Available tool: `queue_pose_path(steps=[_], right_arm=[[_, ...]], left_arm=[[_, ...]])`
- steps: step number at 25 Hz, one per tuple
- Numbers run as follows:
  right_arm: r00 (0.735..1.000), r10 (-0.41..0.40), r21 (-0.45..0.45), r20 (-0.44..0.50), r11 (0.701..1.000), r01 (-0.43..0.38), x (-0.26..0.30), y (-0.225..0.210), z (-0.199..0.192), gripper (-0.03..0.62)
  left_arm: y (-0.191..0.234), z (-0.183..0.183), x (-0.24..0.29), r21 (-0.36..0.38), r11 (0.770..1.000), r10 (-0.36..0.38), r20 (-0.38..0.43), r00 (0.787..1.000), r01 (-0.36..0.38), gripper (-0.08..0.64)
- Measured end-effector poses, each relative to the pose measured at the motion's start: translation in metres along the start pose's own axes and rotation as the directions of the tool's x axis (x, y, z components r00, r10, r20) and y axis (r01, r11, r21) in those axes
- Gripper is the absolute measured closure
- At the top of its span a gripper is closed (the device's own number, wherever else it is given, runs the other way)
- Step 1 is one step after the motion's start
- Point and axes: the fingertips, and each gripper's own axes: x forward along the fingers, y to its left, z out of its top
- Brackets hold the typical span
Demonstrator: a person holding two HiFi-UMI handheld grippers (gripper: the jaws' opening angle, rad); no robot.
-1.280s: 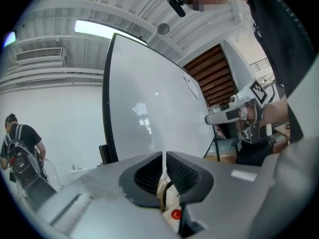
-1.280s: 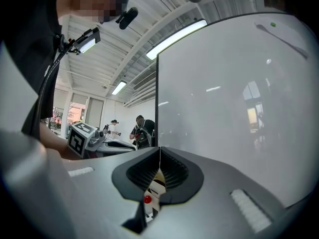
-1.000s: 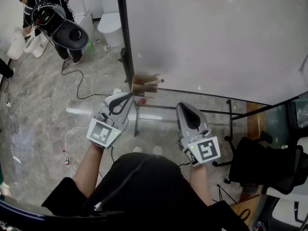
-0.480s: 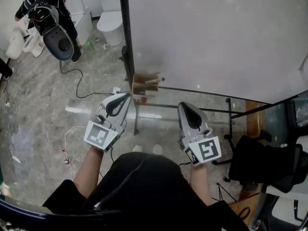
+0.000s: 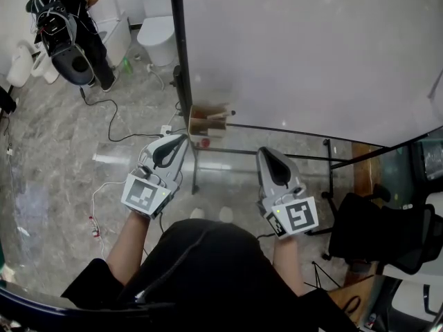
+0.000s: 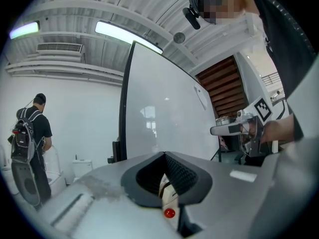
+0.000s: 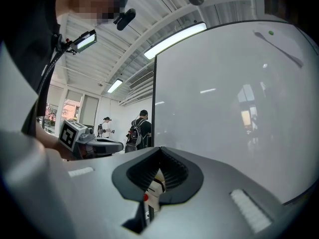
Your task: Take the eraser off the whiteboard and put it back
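Ahead of you: whiteboard point(image 5: 311, 54). Your left claw point(image 5: 184, 137), right claw point(image 5: 266, 151): both closed, empty, near its lower edge. At board's lower-left corner, just beyond left claw: eraser point(image 5: 208, 122). Fits pre-pickup or already returned. Hold claws level, off board.

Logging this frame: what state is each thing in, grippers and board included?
left gripper: shut, nothing between the jaws.
right gripper: shut, nothing between the jaws.
whiteboard: upright, no writing visible.
brown box: by the board's lower left corner, top appears open, contents unclear.
eraser: not made out in any view.
office chair: upright, nobody in it.
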Motion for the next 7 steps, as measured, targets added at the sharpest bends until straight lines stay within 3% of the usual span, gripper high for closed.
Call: queue_pose_path(steps=[7], right_arm=[[1.0, -0.008, -0.002, -0.007, 1.0, 0.008, -0.001, 0.0059, -0.0029, 0.583]], left_arm=[[0.0022, -0.0017, -0.0038, 0.009, 1.0, -0.008, -0.002, 1.0, 0.008, 0.554]])
